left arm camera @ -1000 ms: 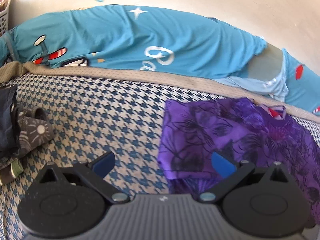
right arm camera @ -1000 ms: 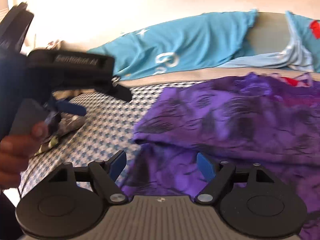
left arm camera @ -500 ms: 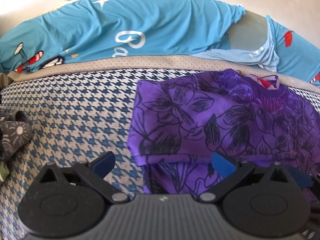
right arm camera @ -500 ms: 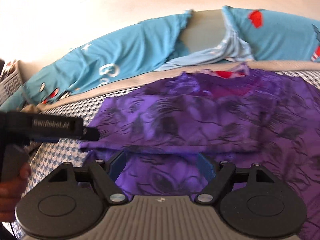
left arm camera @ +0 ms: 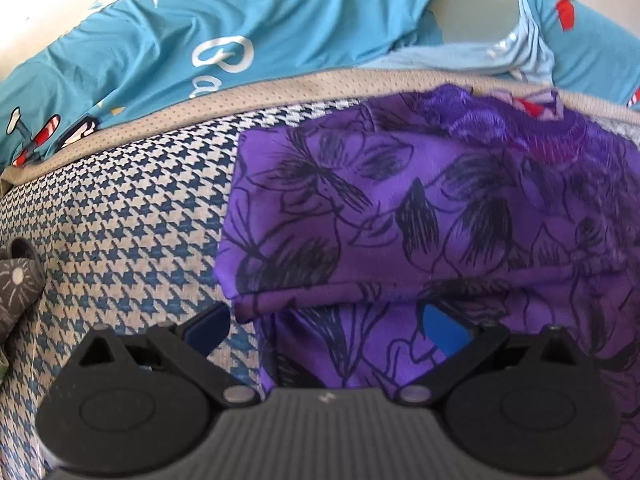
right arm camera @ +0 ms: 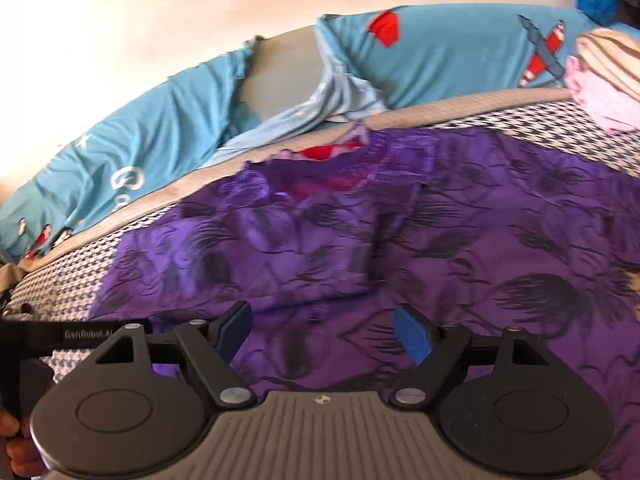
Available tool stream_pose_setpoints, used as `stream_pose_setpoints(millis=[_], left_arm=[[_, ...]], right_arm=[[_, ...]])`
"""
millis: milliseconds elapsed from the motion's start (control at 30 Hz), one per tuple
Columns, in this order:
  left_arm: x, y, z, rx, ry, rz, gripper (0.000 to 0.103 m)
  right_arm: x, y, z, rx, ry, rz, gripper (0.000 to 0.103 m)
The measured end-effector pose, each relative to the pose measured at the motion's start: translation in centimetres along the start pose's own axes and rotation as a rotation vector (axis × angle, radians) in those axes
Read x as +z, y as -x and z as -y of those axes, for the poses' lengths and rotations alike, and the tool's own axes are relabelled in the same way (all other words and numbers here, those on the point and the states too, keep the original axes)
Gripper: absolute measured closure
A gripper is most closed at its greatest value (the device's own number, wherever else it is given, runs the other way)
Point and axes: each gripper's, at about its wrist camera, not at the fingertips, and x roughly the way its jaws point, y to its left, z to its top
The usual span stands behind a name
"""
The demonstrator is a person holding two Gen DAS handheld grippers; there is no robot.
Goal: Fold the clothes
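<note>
Two views are on record, and we take the left wrist first. Its gripper (left arm camera: 326,326) stands with jaws wide apart and nothing between them, low over the near left corner of the purple top (left arm camera: 420,216). That top lies flat on the houndstooth bed (left arm camera: 120,232), collar toward the far edge, with its left part doubled over onto the body, so that a straight folded hem crosses just ahead of the fingers. A dark patterned cloth (left arm camera: 18,292) lies at the left border, cut off; we cannot say what it is. Blue pillows (left arm camera: 200,52) run along the wall behind. From the right wrist, the right gripper (right arm camera: 324,330) is likewise open and empty, hovering over the middle of the top (right arm camera: 460,248). Here the right part of the garment spreads out single-layered toward the frame edge, and a striped and pink bundle (right arm camera: 600,76) sits at the far right, only partly in view. The left gripper (right arm camera: 60,334) and a hand (right arm camera: 18,444) show at the lower left. We judge one side fold made, with the right side and the lengthwise folds remaining. The garment's near hem is hidden behind both tools, and motion blur softens the print.
</note>
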Motion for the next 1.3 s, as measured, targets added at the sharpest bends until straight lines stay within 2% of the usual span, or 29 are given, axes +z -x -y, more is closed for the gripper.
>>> stream_pose_setpoints(millis=[300,467,767,1100,1300], left_arm=[[-0.6,-1.4,0.3,-0.010,0.004,-0.038,0.000],[-0.5,-1.7,-0.5,-0.044,0.047,-0.058,0.000],[-0.6,-1.7,-0.5,-0.044,0.031,-0.051,0.000],[-0.7,-1.7,-0.5,-0.047,0.026,-0.045,0.000],[-0.7,-1.6,-0.5,-0.051,0.021,-0.041,0.000]], right_arm=[[1.2,2.4,3.0,-0.062,-0.092,0.006,0.024],[1.8,4.4,5.6,-0.087,-0.168,0.022,0.015],[1.8,6.7,11.2,-0.195,-0.310,0.040,0.015],[1.5,8.7,15.3,-0.287,-0.356,0.057,0.015],[1.5,9.5,18.5,-0.358,-0.472,0.083,0.014]])
